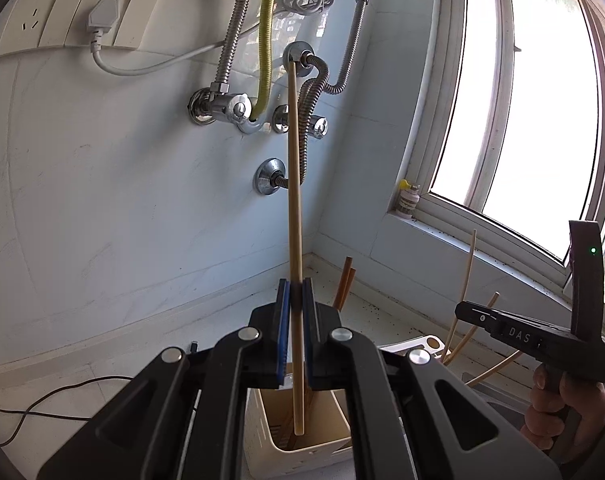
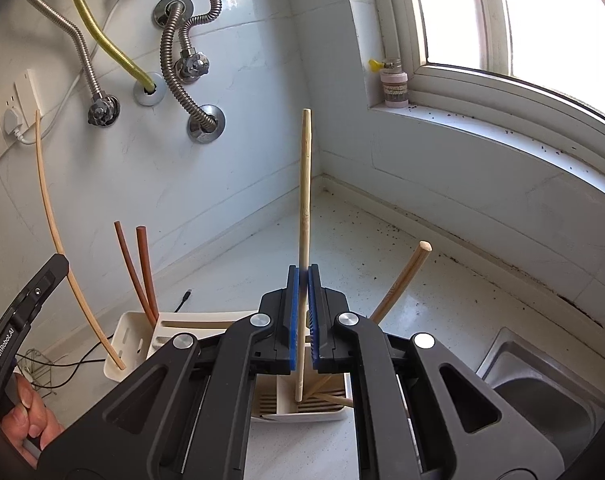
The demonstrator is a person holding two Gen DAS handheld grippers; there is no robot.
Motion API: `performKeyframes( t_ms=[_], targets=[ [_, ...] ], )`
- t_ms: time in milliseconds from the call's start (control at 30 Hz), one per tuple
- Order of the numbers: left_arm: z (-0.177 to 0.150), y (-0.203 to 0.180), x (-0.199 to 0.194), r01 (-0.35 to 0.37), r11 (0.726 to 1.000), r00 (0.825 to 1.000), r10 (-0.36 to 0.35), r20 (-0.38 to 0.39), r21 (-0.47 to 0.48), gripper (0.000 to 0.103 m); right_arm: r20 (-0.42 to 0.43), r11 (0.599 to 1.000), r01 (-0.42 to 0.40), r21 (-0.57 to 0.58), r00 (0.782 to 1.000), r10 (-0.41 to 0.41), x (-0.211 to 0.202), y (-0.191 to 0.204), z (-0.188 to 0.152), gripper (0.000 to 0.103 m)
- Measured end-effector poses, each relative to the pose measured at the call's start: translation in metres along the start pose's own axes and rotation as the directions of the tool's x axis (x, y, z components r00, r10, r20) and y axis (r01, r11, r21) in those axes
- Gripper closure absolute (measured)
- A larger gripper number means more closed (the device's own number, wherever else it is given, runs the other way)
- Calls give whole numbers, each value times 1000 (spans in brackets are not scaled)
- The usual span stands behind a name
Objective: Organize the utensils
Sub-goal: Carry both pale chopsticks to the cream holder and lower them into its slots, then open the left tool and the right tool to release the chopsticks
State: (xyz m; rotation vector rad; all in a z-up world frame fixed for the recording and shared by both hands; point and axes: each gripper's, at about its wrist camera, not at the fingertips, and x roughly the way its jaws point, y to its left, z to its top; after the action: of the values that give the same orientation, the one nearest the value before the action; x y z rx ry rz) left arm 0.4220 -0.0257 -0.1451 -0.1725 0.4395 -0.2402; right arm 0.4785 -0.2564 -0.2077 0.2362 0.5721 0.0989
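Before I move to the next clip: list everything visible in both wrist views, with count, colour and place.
chopsticks: two held, pale wood, upright, one in each tool, lower ends over the holder
brown chopsticks: two, reddish brown, standing in the holder's left compartment
loose chopsticks: several, pale wood, leaning in the holder's right part
holder: one, cream, on the counter
counter: one, white, speckled with dirt
hoses: several, metal plus one yellow, on the wall
sockets: one row, white, one plug in
jar: one, pale, on the window sill
sink: one, steel, right
left tool: black with blue pads, shut on a chopstick
right tool: same, shut on a chopstick
hands: two, gripping the handles
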Motion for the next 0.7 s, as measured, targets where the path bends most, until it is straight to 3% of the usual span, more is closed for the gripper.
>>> performKeyframes(
  t_ms=[400, 433, 500, 700],
  targets=[
    [-15, -3, 5, -11, 999, 1000, 11, -13, 37, 97, -21, 999, 6, -40, 1000, -7, 6, 4, -15, 98],
    [-14, -4, 4, -14, 999, 1000, 14, -9, 42, 97, -18, 999, 8, -34, 1000, -8, 5, 3, -16, 96],
    [-14, -4, 2, -14, 999, 1000, 14, -6, 43, 90, -10, 1000, -6, -27, 1000, 6, 3, 1, -18, 66],
    [-13, -5, -5, -21, 999, 1000, 21, -2, 39, 88, 28, 999, 4, -33, 1000, -3, -7, 1, -17, 65]
  ],
)
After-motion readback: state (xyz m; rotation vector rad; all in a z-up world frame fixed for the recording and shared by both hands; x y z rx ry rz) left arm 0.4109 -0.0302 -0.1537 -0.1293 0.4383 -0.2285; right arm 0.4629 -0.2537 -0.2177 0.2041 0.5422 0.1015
